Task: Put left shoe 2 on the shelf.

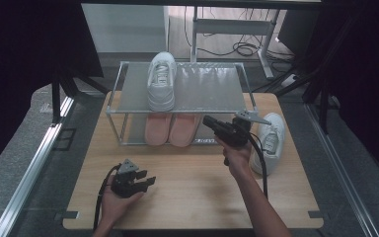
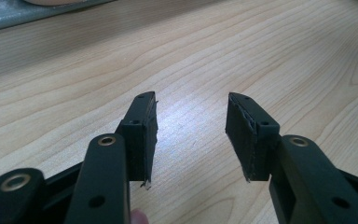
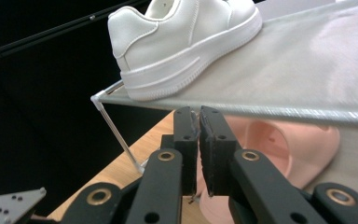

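a: where's the white sneaker (image 1: 162, 81) right now?

b: on the top shelf of the metal rack (image 1: 217, 89), toward its left end, toe pointing at the person. in the right gripper view its heel sits close to the shelf's front corner.

a: and its mate?

b: the second white sneaker (image 1: 271, 140) lies on the wooden table (image 1: 187, 187) to the right of the rack, just beside the right hand.

a: anything under the top shelf?

b: a pair of pink slippers (image 1: 171, 129) on the lower level, side by side, toes toward the person.

a: what's the right gripper (image 3: 198, 122) doing?

b: it's held up in front of the rack, between the slippers and the sneaker on the table, pointing at the shelf edge. its jaws are nearly together — a thin slit between the pads, nothing in it.

a: not touching the shelf?

b: can't tell for sure; the tips sit right at the shelf's front rim in its own view.

a: and the left gripper (image 2: 192, 135)?

b: low over the table at the near left, well apart from the rack — jaws spread wide, empty, bare wood between them.
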Demonstrator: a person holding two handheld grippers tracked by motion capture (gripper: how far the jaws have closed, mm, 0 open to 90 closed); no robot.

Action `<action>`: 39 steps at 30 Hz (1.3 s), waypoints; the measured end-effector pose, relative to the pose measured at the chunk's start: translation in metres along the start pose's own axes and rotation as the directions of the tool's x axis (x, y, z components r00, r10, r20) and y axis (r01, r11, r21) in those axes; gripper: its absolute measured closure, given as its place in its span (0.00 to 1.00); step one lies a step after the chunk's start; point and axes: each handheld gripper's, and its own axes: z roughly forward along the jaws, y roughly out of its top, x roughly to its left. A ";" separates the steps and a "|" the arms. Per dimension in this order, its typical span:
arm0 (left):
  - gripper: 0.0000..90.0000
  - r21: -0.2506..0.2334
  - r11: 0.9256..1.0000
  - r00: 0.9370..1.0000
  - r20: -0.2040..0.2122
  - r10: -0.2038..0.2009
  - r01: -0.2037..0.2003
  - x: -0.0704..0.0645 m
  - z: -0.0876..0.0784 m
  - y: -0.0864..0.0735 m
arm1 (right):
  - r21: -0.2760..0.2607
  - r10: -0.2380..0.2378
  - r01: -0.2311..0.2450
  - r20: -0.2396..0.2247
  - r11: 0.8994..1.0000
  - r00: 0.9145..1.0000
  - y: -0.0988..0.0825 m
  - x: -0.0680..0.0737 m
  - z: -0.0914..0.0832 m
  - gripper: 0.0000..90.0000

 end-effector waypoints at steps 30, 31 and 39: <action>0.60 0.000 1.000 1.000 -0.009 -0.011 0.011 0.002 0.001 0.000 | 0.076 -0.026 0.020 0.076 0.997 0.997 -0.058 -0.024 -0.055 0.86; 0.60 0.000 1.000 1.000 -0.009 -0.011 0.011 0.002 0.001 0.000 | 0.082 -0.023 0.017 0.077 0.997 0.997 -0.061 -0.026 -0.057 0.85; 0.60 0.001 1.000 1.000 -0.007 -0.008 0.008 0.002 0.002 0.000 | 0.107 -0.016 0.007 0.089 0.994 0.996 -0.076 -0.030 -0.062 0.85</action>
